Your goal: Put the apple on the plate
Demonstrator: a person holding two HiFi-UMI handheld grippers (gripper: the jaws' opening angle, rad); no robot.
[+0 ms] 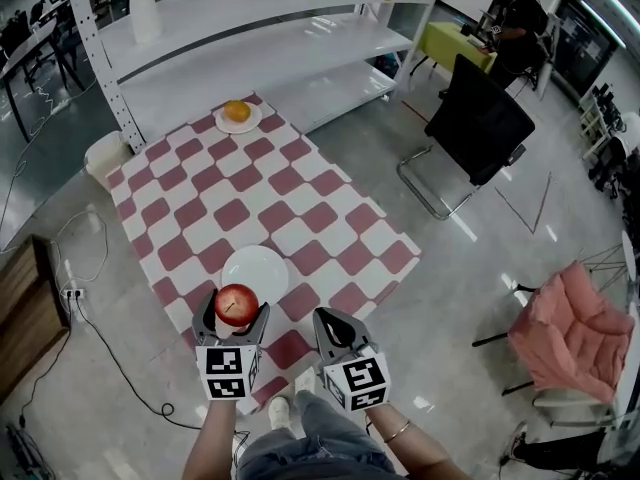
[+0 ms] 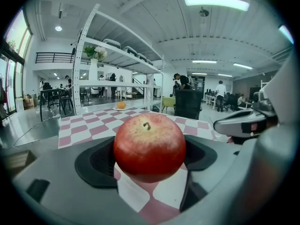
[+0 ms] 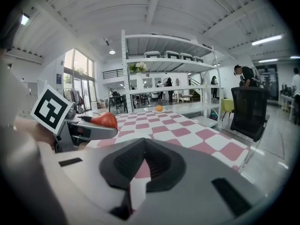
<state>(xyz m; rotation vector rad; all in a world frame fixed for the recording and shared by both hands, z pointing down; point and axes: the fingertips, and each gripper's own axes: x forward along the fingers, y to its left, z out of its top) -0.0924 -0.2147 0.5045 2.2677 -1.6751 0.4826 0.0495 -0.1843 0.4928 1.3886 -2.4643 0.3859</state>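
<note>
A red apple (image 1: 237, 304) (image 2: 149, 146) is clamped between the jaws of my left gripper (image 1: 236, 315), held above the near edge of the checked cloth. The apple also shows from the side in the right gripper view (image 3: 105, 120). An empty white plate (image 1: 254, 272) lies on the cloth just beyond the apple. My right gripper (image 1: 333, 330) hovers to the right of the left one, its jaws closed together with nothing between them (image 3: 143, 168).
A red-and-white checked cloth (image 1: 300, 203) covers the floor. A second small plate with an orange fruit (image 1: 237, 114) sits at its far end. White shelving (image 1: 250, 38) stands behind. A black chair (image 1: 478, 128) and a pink chair (image 1: 575, 333) are to the right.
</note>
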